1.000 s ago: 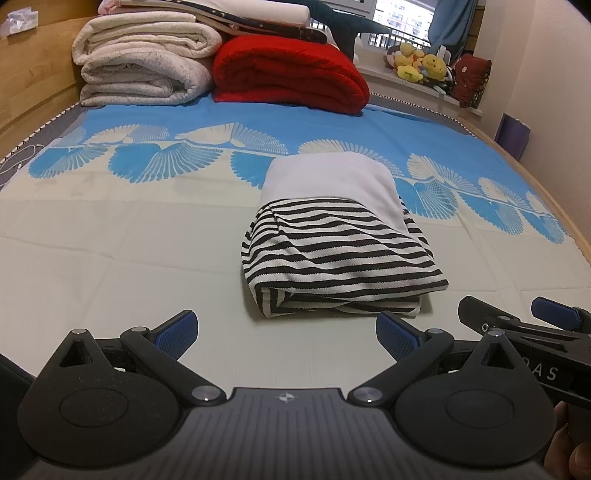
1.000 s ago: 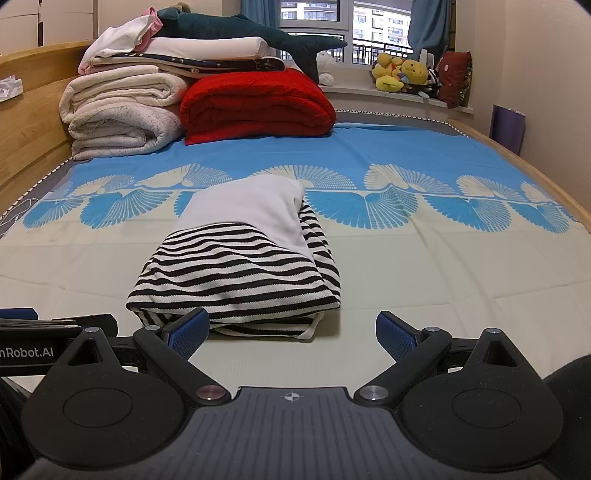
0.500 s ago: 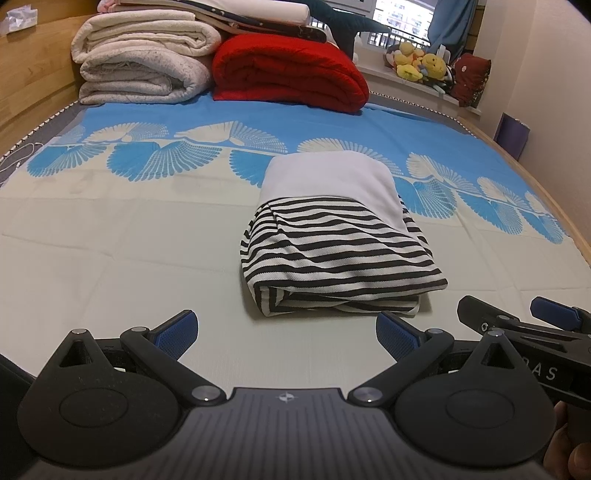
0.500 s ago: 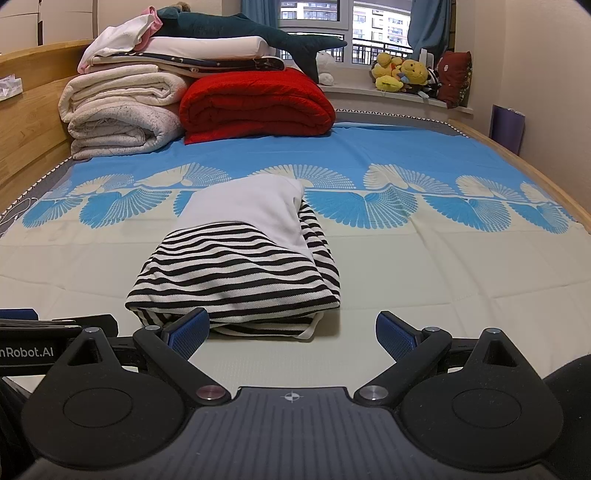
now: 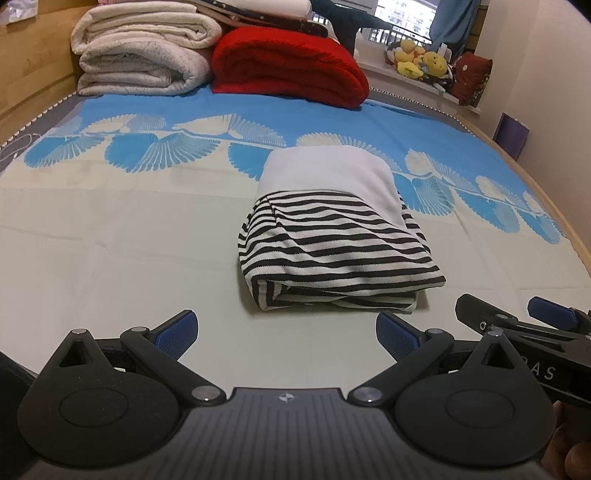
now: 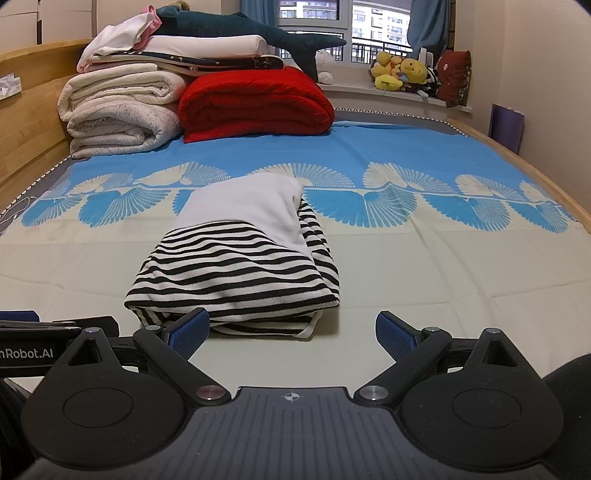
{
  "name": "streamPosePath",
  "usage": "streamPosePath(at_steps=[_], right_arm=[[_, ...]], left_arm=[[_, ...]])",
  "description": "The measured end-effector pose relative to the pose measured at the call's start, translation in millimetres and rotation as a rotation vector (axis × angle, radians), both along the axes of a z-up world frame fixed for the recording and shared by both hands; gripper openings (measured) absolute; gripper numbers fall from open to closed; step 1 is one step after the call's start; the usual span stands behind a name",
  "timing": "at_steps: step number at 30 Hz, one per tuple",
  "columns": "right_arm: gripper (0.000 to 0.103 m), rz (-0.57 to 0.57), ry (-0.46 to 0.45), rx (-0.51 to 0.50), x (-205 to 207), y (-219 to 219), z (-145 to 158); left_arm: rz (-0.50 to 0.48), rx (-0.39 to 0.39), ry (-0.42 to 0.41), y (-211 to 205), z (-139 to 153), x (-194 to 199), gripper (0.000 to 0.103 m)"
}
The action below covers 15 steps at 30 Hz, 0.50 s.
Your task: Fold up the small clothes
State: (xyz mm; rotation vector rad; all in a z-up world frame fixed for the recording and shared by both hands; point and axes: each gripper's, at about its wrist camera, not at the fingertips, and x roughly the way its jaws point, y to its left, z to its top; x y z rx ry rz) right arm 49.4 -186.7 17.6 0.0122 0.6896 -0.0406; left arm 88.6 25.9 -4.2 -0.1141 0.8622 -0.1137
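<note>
Striped garment (image 5: 332,240) lies folded on the bed (image 5: 110,240), both tongs, left (image 5: 286,334) and right (image 6: 291,332), spread wide, level before it.

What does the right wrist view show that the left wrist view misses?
Only the right wrist view shows the whole shark plush and the garment's white loop. Only the left wrist view shows the garment's left folded edge. Both show the folded striped garment, red blanket, white blankets, yellow plush toys, and both open grippers: left gripper, right gripper.
</note>
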Motion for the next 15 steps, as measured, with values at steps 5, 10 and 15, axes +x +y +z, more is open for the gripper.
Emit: streamPosePath(at_steps=[5, 10, 15], right_arm=[[0.096, -0.007, 0.008, -0.002, -2.1, -1.6, -1.2], [0.096, -0.004, 0.014, -0.002, -1.5, -3.8, -0.9], [0.096, -0.005, 0.024, -0.004, -1.1, -5.0, -0.3]], left_arm=[[-0.001, 0.002, 0.002, -1.9, -0.3, 0.2, 0.103], [-0.006, 0.003, 0.0, -2.5, -0.5, 0.5, 0.103], [-0.005, 0.003, 0.004, -2.6, -1.1, 0.9, 0.103]])
